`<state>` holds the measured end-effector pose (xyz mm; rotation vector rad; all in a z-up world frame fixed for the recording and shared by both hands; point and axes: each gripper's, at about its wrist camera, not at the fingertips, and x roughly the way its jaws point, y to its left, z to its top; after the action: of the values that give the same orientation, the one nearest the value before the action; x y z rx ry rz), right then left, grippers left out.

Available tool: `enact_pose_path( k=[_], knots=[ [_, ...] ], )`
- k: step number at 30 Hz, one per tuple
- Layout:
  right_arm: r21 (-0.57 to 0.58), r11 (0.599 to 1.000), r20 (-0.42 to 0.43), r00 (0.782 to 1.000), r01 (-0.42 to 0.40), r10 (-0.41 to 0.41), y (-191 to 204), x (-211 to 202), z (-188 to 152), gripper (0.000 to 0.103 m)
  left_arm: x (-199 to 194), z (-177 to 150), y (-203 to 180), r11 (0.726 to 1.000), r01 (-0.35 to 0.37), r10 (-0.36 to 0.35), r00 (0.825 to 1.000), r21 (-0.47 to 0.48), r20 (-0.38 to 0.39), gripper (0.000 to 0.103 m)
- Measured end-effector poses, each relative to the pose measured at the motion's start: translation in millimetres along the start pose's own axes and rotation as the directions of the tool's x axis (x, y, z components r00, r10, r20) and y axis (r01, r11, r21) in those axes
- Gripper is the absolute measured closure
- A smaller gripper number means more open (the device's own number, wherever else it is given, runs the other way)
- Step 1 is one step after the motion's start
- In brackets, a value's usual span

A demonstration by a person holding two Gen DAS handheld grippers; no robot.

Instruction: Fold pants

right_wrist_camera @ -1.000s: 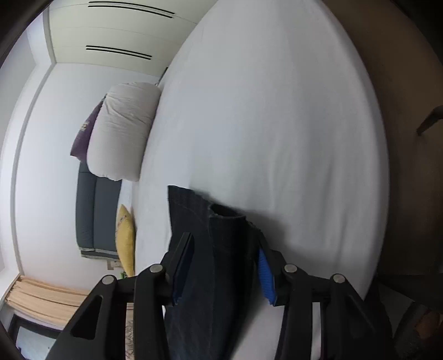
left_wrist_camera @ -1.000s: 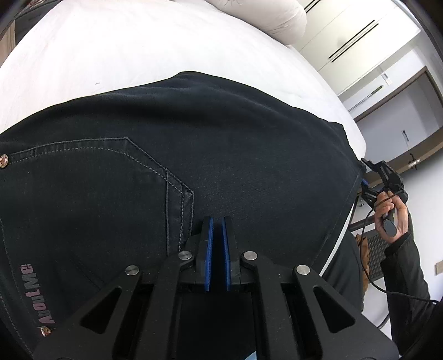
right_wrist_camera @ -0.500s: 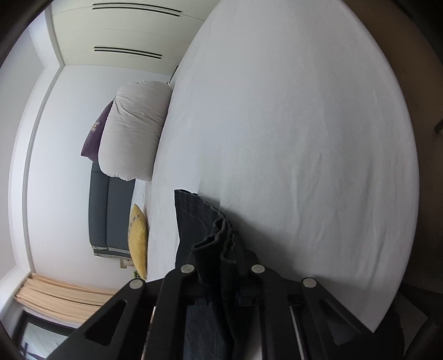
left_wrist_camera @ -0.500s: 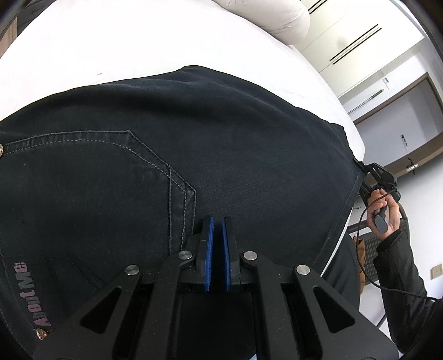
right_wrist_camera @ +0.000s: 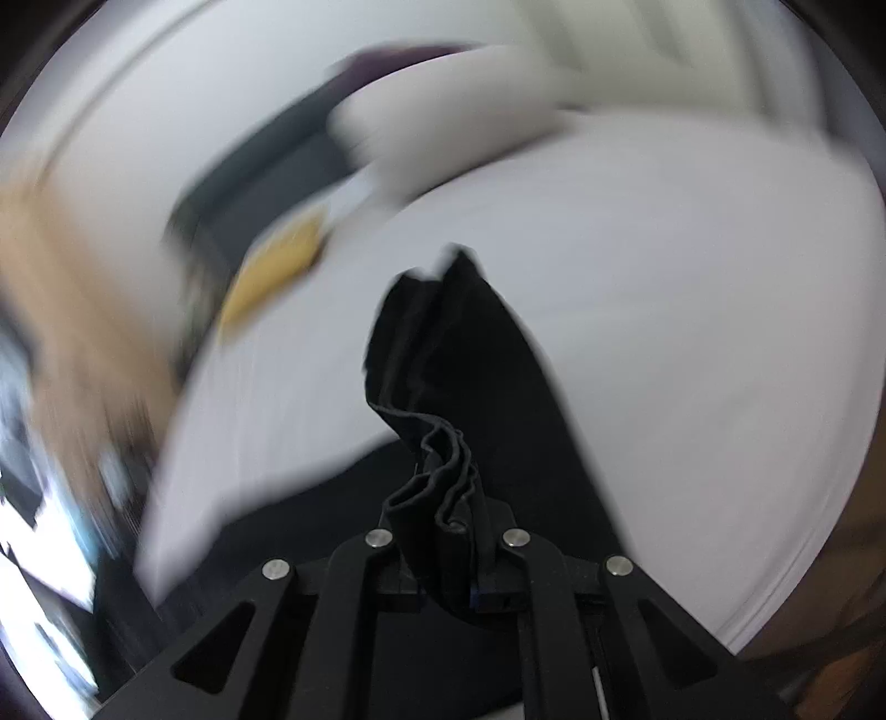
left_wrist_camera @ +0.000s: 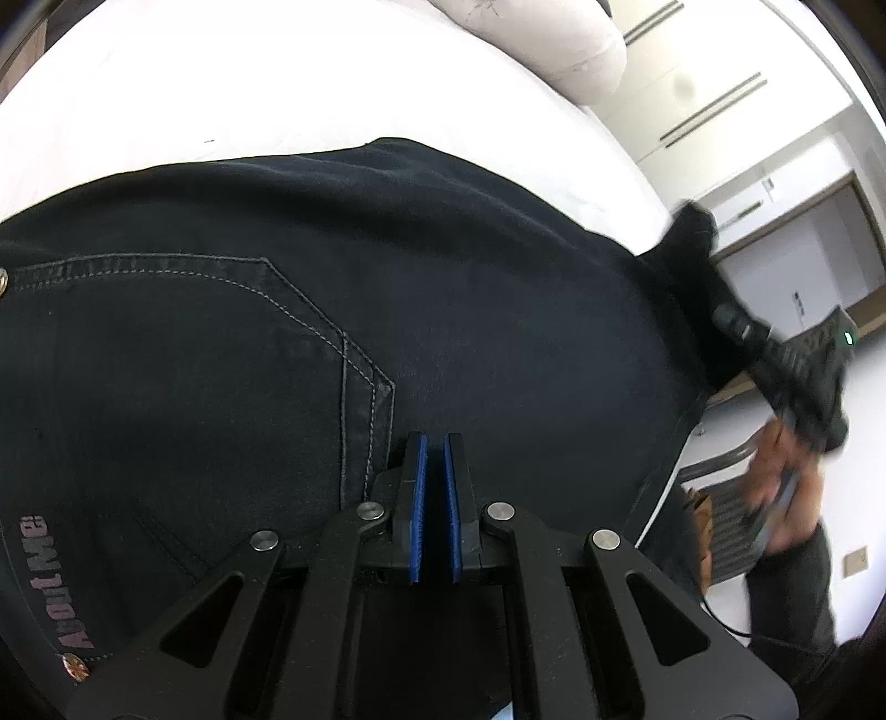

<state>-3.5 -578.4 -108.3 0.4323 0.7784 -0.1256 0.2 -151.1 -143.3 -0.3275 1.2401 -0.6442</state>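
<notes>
Dark denim pants [left_wrist_camera: 387, 310] lie spread on a white bed [left_wrist_camera: 221, 83], back pocket and waist label to the left. My left gripper [left_wrist_camera: 434, 454] is shut, its blue pads nearly together, resting over the pants beside the pocket; no cloth shows between the pads. My right gripper [right_wrist_camera: 446, 515] is shut on the bunched leg end of the pants [right_wrist_camera: 443, 354] and holds it lifted above the bed. In the left wrist view the right gripper [left_wrist_camera: 797, 360] shows at the far right with the lifted leg end [left_wrist_camera: 692, 249].
A white pillow [left_wrist_camera: 542, 44] lies at the head of the bed. White wardrobe doors [left_wrist_camera: 720, 94] stand behind. The right wrist view is motion-blurred; a yellow cushion [right_wrist_camera: 277, 271] and a dark sofa [right_wrist_camera: 266, 171] show beyond the bed.
My right gripper closed on the leg end, then lifted it and swung it over the bed. My left gripper stayed shut in place on the pants.
</notes>
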Motion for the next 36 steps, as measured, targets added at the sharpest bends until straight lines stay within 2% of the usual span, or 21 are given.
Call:
enact_pose_path(
  k=[2,3,6,7,8,10,11,12,14,18,22,26,29,31,32,33,34,36],
  knots=[
    [-0.228,0.973,-0.072,0.996,0.037,-0.055,57,15,-27,0.093,-1,1,3,0.999,0.024,-0.024,1.0,-0.03,-0.001,0.097],
    [-0.346,0.937,-0.113,0.989,0.053,-0.097,84,28,-47,0.093,-1,2,4,0.999,0.033,-0.033,0.999,-0.041,-0.003,0.097],
    [-0.513,0.849,-0.117,0.969,0.129,-0.218,117,56,-87,0.093,-2,6,4,0.995,0.066,-0.067,0.998,-0.075,-0.018,0.095],
    [-0.516,0.844,-0.106,0.968,0.143,-0.229,118,58,-91,0.092,-3,7,3,0.994,0.078,-0.079,0.997,-0.082,-0.018,0.093],
    [-0.502,0.853,-0.101,0.97,0.143,-0.222,116,58,-91,0.093,-4,9,2,0.99,0.103,-0.105,0.994,-0.093,-0.01,0.085],
    [-0.478,0.868,-0.104,0.973,0.134,-0.207,113,56,-89,0.093,-4,13,2,0.981,0.147,-0.148,0.989,-0.128,0.007,0.051],
    [-0.48,0.867,-0.099,0.973,0.136,-0.207,113,55,-88,0.093,-4,15,1,0.975,0.167,-0.166,0.986,-0.146,0.018,0.022],
    [-0.494,0.858,-0.084,0.974,0.142,-0.21,116,53,-89,0.093,-4,18,0,0.968,0.192,-0.188,0.981,-0.16,0.038,0.013],
    [-0.514,0.845,-0.058,0.976,0.151,-0.21,122,46,-90,0.093,-1,27,-4,0.953,0.24,-0.235,0.971,-0.184,0.049,0.013],
    [-0.533,0.832,-0.005,0.983,0.153,-0.184,139,28,-94,0.093,13,45,-7,0.912,0.318,-0.325,0.946,-0.26,0.018,0.012],
    [-0.588,0.795,0.037,0.986,0.151,-0.16,166,16,-104,0.093,31,59,-9,0.885,0.352,-0.382,0.923,-0.306,-0.044,0.012],
    [-0.636,0.76,0.047,0.989,0.136,-0.138,191,12,-115,0.093,42,75,-1,0.878,0.341,-0.39,0.917,-0.334,-0.087,0.012],
    [-0.665,0.738,0.047,0.993,0.113,-0.109,210,9,-124,0.093,44,83,9,0.875,0.336,-0.391,0.915,-0.349,-0.098,0.017],
    [-0.689,0.718,0.048,0.994,0.1,-0.093,223,9,-130,0.093,41,90,11,0.883,0.334,-0.386,0.916,-0.33,-0.105,0.038],
    [-0.7,0.708,0.047,0.995,0.094,-0.086,227,8,-133,0.093,40,92,13,0.887,0.332,-0.383,0.917,-0.32,-0.112,0.06],
    [-0.712,0.697,0.043,0.996,0.086,-0.079,234,9,-137,0.093,38,94,15,0.893,0.324,-0.374,0.92,-0.311,-0.115,0.077],
    [-0.725,0.684,0.038,0.997,0.077,-0.072,240,9,-141,0.093,36,96,17,0.903,0.308,-0.354,0.928,-0.3,-0.115,0.078],
    [-0.751,0.657,0.037,0.998,0.067,-0.059,252,7,-149,0.093,30,99,18,0.917,0.29,-0.328,0.939,-0.274,-0.101,0.09]
  ],
)
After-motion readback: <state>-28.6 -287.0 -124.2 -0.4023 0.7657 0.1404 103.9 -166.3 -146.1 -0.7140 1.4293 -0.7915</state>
